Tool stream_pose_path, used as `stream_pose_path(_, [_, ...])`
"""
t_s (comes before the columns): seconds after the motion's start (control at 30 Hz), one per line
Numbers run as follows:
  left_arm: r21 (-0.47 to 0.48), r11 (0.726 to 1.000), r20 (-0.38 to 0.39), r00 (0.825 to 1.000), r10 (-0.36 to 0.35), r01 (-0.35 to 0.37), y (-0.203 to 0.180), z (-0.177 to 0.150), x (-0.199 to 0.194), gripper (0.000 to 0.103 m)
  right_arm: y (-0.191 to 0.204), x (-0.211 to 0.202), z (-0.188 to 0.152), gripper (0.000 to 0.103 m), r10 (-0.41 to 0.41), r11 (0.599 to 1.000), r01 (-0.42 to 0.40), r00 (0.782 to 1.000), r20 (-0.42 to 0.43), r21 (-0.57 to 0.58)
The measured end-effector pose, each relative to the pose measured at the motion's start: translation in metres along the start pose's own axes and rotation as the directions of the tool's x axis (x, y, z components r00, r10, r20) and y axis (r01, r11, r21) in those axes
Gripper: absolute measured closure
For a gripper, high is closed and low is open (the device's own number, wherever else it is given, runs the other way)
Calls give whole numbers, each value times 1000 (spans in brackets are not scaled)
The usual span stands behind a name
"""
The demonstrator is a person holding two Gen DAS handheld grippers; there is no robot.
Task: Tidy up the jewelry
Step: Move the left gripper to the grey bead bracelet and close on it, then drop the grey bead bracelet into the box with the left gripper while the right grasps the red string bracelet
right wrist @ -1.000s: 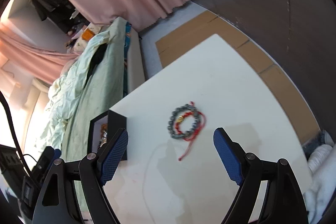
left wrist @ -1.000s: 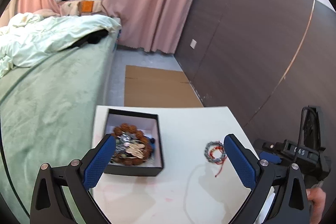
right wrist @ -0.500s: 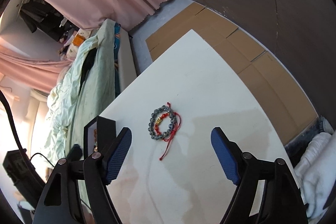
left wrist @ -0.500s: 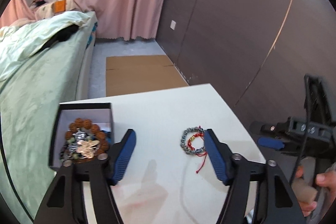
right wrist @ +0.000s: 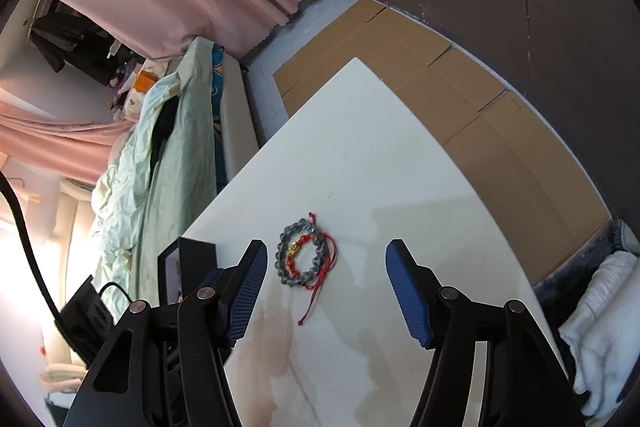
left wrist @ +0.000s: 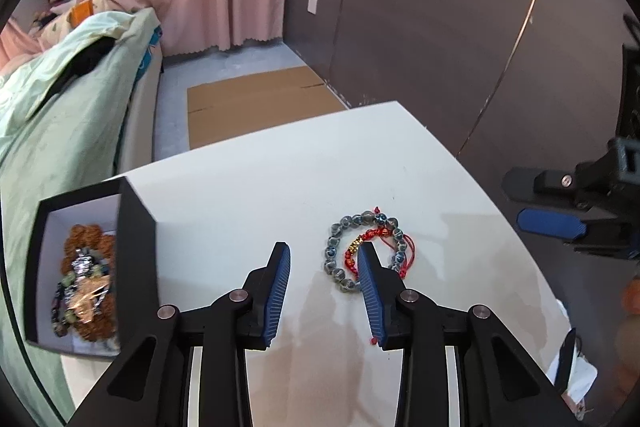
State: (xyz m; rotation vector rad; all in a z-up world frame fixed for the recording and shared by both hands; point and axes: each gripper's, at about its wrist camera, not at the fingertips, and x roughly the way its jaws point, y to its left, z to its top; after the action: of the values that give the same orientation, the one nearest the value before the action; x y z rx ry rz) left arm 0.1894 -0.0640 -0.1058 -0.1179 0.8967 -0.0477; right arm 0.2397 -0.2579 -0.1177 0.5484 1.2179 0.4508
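A grey bead bracelet (left wrist: 340,255) and a red cord bracelet (left wrist: 376,235) lie together on the white table (left wrist: 280,179). My left gripper (left wrist: 323,285) is open but narrowed, just left of and near them; its right finger overlaps the bracelets. A black box (left wrist: 136,235) with several bead bracelets inside (left wrist: 86,283) stands at the table's left. In the right wrist view the two bracelets (right wrist: 306,259) lie ahead of my open, empty right gripper (right wrist: 324,287), nearer its left finger. The black box (right wrist: 196,267) shows behind that finger.
A bed with a green cover (left wrist: 60,131) runs along the table's left side. Flat cardboard (left wrist: 256,107) lies on the floor beyond the table. A dark panelled wall (left wrist: 440,27) stands at the right. My right gripper's body (left wrist: 568,203) shows at the right edge.
My left gripper has swung right from over the box toward the bracelets, and its jaws have narrowed. My right gripper has shifted a little, so the bracelets appear further left.
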Motion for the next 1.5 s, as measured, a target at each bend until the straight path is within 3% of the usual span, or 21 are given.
stream_pose_path(0.3, [-17, 999, -74, 997, 26, -27, 1, -2, 37, 78, -5, 3, 8, 40, -8, 1000, 8, 1000, -3, 11])
stream_pose_path(0.6, [32, 997, -73, 995, 69, -67, -8, -3, 43, 81, 0, 10, 12, 40, -17, 1000, 17, 1000, -20, -3])
stream_pose_path(0.67, [73, 994, -76, 993, 86, -80, -15, -6, 41, 92, 2, 12, 12, 40, -23, 1000, 23, 999, -25, -12])
stream_pose_path(0.8, [32, 999, -80, 996, 46, -43, -8, -7, 38, 94, 5, 12, 10, 40, -27, 999, 26, 999, -30, -30])
stream_pose_path(1.17, [-60, 996, 40, 997, -65, 67, 8, 7, -15, 94, 3, 7, 3, 40, -57, 998, 57, 998, -2, -21])
stream_pose_path(1.5, [-83, 994, 148, 987, -61, 73, 22, 12, -69, 94, 6, 16, -1, 40, -88, 996, 87, 996, -17, -33])
